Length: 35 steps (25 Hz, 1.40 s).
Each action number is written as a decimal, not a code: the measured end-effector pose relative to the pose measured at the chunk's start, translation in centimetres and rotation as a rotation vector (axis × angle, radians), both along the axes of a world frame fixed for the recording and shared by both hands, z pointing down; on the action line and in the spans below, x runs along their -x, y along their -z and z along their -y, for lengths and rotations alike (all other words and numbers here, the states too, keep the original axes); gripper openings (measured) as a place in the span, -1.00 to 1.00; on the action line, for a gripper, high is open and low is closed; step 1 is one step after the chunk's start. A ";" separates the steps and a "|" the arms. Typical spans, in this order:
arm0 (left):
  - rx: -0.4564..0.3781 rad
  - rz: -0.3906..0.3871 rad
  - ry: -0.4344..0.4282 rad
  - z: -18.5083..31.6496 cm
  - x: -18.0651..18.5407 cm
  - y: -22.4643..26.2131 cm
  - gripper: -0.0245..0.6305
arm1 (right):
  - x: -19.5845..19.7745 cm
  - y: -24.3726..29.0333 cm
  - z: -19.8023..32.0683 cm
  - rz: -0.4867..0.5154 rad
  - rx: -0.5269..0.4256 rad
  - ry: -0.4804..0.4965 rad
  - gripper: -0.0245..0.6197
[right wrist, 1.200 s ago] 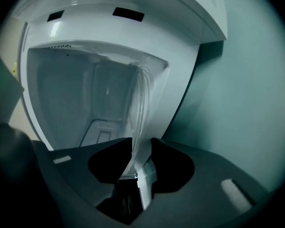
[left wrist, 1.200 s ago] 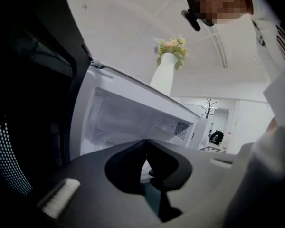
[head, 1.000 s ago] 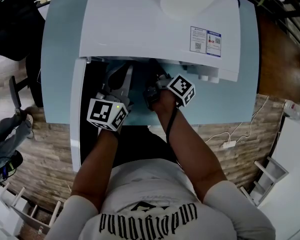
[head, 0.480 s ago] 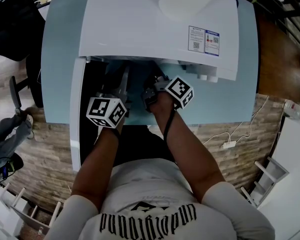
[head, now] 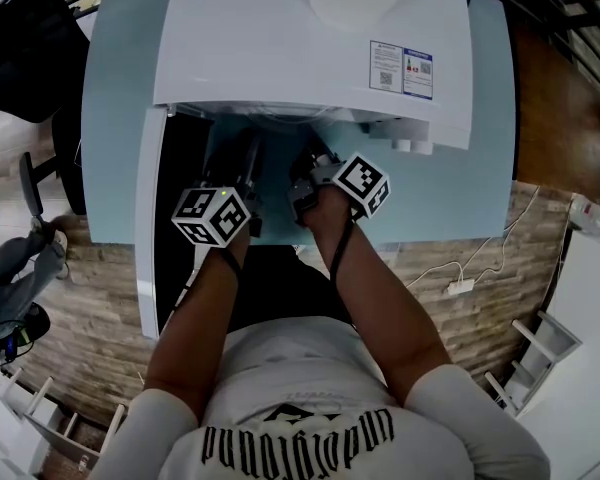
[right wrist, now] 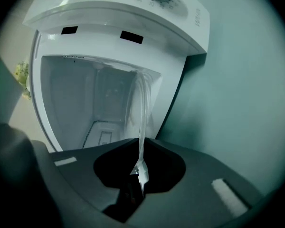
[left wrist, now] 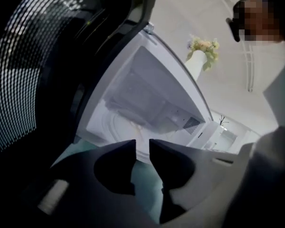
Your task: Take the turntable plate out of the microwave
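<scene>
Beside left gripper point(left wrist: 141, 151), open microwave door point(left wrist: 31, 75).

White T-shirt point(head: 280, 368) here, short sleeves point(head: 450, 403), a band of black lettering point(head: 295, 438) across the front. The left gripper point(left wrist: 142, 148) and right gripper point(right wrist: 141, 144) are both matte dark grey with broad, rounded shells. Each is topped by a white cube with black square markers, left cube point(head: 212, 216), right cube point(head: 361, 183), and 1 thin black cable point(head: 337, 253) comes off the right one
</scene>
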<state>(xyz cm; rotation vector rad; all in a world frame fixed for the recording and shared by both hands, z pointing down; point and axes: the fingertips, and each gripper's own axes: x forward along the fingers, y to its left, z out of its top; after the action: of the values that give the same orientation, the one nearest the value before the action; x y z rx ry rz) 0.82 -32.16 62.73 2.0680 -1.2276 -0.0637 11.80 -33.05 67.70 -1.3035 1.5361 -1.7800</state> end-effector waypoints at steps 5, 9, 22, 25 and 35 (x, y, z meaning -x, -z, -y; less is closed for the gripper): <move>0.097 -0.081 0.039 -0.7 -0.4 -1.7 -0.50 | -0.7 0.1 -1.3 -0.007 0.000 0.004 -0.82; 0.238 -0.289 0.128 -1.4 -0.8 -4.0 -0.41 | -1.3 0.1 -2.4 -0.009 -0.001 0.009 -0.83; 0.311 -0.553 0.248 -0.5 -1.2 -5.9 -0.32 | -3.7 0.4 -5.1 -0.010 0.007 0.003 -0.85; 0.309 -0.608 0.262 0.2 -1.4 -5.9 -0.32 | -4.0 0.4 -5.7 -0.010 0.012 0.006 -0.85; 0.291 -0.678 0.280 1.2 -1.0 -6.3 -0.58 | -4.6 0.0 -7.2 -0.013 0.026 0.019 -0.85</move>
<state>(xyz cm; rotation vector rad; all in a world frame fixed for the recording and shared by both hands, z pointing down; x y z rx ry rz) 1.85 -33.40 69.05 1.4289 -1.0050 -0.6239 16.37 -25.89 67.68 -1.3198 1.5416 -1.8123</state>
